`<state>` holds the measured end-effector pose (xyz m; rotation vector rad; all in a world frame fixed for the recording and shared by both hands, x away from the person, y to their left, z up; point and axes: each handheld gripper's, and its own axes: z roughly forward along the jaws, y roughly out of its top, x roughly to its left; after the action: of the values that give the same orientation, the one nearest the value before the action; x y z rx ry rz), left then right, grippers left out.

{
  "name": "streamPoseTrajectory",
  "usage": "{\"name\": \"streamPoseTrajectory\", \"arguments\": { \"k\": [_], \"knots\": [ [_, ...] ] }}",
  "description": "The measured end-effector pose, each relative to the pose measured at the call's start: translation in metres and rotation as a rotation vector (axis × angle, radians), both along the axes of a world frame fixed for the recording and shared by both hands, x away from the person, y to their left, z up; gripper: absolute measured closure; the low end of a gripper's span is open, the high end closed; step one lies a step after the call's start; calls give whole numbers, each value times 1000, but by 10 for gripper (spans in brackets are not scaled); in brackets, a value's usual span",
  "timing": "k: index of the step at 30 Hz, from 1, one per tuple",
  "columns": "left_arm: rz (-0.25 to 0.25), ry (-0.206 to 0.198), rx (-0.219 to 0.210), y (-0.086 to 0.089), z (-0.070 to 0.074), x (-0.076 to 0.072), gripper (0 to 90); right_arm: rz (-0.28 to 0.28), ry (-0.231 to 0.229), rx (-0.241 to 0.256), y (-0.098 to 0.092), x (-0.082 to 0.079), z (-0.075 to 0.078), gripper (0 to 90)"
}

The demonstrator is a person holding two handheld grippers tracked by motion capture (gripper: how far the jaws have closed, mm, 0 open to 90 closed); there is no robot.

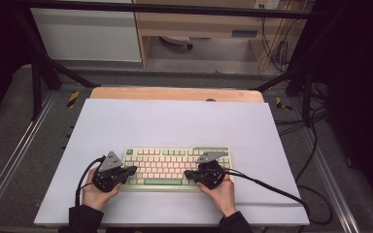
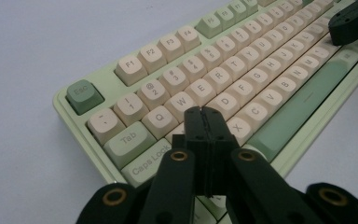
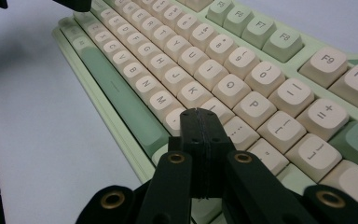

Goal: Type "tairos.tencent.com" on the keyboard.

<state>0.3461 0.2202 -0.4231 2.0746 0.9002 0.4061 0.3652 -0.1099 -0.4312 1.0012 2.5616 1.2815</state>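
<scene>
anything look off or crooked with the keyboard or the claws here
Nothing stands out. The keyboard lies flat and square on the white mat, with no missing or lifted keys in the parts seen up close. The left claw and right claw are both shut, poised over the keys at either end.

left tongs (image 1: 131, 170): jaws pressed together, tip pointing inward to the right
right tongs (image 1: 188, 173): jaws closed too, tip pointing left
hands: one gripping each from behind
</scene>
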Motion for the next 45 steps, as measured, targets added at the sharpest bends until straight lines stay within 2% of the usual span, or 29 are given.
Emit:
{"name": "streamPoseTrajectory", "arguments": {
  "k": [18, 31, 45],
  "knots": [
    [-2, -3, -1, 0, 1, 0, 898, 1, -1, -12, 0, 0, -1, 900],
    [-7, -7, -3, -2, 3, -1, 898, -16, -32, -25, -9, -1, 10, 900],
    [-22, -14, 0, -13, 5, -1, 898, -43, -35, -23, -21, -1, 12, 900]
  ]
}}
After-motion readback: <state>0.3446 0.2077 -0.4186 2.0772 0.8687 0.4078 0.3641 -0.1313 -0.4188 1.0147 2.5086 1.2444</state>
